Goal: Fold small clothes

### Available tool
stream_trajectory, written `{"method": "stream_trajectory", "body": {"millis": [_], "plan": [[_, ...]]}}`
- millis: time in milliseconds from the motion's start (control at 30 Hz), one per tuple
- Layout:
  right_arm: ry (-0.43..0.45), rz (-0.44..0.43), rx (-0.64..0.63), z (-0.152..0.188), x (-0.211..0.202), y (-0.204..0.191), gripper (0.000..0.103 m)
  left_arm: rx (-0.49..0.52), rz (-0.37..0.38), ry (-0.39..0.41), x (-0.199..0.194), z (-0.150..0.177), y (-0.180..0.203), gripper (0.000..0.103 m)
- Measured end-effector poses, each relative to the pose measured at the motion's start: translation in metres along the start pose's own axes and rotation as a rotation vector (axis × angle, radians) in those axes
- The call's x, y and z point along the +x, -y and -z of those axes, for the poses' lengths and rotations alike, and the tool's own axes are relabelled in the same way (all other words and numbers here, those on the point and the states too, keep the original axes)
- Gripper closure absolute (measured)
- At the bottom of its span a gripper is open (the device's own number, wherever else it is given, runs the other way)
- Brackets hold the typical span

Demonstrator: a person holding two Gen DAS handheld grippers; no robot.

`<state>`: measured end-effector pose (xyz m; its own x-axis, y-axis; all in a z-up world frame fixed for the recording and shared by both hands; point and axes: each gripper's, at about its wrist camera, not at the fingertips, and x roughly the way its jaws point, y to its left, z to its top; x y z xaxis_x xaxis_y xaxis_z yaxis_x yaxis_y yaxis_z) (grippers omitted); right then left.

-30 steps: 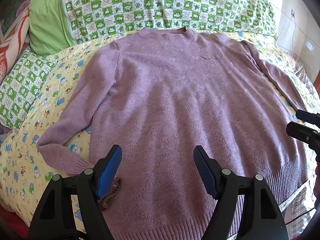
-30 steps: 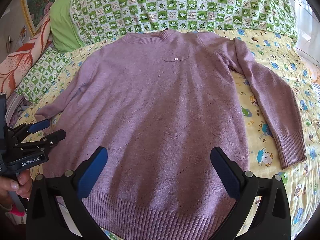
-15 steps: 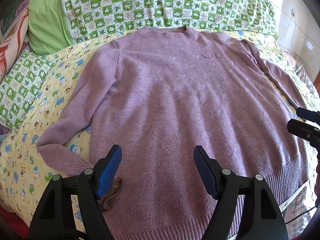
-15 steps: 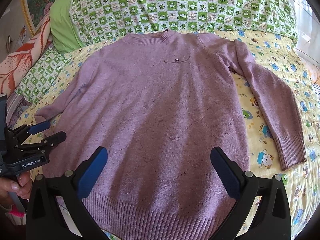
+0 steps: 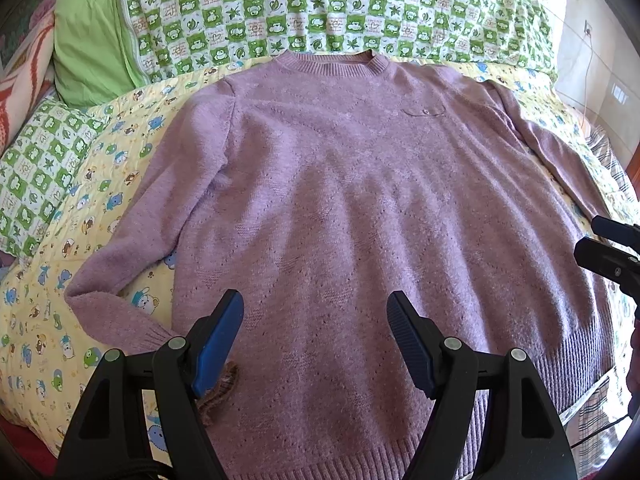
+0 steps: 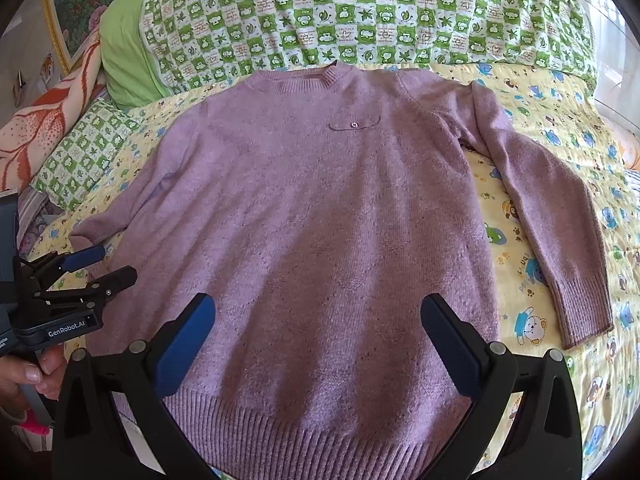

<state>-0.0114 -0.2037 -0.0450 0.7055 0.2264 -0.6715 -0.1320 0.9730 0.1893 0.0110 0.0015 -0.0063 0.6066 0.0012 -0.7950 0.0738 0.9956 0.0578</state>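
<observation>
A purple knitted sweater (image 5: pixel 352 208) lies spread flat, front up, on a bed covered by a yellow sheet (image 6: pixel 560 128) printed with little cartoon animals. Its round neck sits at the far end, just against a green-and-white checked quilt (image 6: pixel 360 12) bunched along the head of the bed, and its ribbed hem is nearest the person. A small chest pocket with a button (image 6: pixel 354 125) shows on the front. One sleeve runs down the right side of the body, apart from it, with its ribbed cuff (image 6: pixel 584 312) lying on the sheet; the other sleeve (image 5: pixel 132 248) slants down the left side, its cuff close beside the body. A checked pillow (image 5: pixel 36 168) sits off to the left by a plain green cushion (image 5: pixel 88 40). The left gripper (image 5: pixel 316 332) hangs over the lower part of the sweater with its blue-padded jaws standing wide apart, nothing between them but the knit below. The right gripper (image 6: pixel 318 332) hovers over the hem area, its jaws spread wider and gripping nothing. In the right wrist view the left tool appears at the left edge, held by a hand (image 6: pixel 28 376) whose fingers wrap its handle. A small brown scrap (image 5: pixel 220 392) lies at the sweater's left edge behind the left gripper's finger; what it is I cannot tell.
</observation>
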Motion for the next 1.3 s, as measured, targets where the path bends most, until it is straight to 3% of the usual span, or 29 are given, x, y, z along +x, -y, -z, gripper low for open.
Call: {"method": "stream_trajectory", "body": {"millis": [733, 1300], "plan": [[0.006, 0.015, 0.043, -0.007, 0.004, 0.023, 0.001, -0.012, 0.023, -0.044, 0.017, -0.019, 0.005, 0.027], [0.02, 0.216, 0.207, -0.017, -0.009, 0.138, 0.004, -0.027, 0.03, -0.06, 0.052, -0.053, 0.009, 0.026]]}}
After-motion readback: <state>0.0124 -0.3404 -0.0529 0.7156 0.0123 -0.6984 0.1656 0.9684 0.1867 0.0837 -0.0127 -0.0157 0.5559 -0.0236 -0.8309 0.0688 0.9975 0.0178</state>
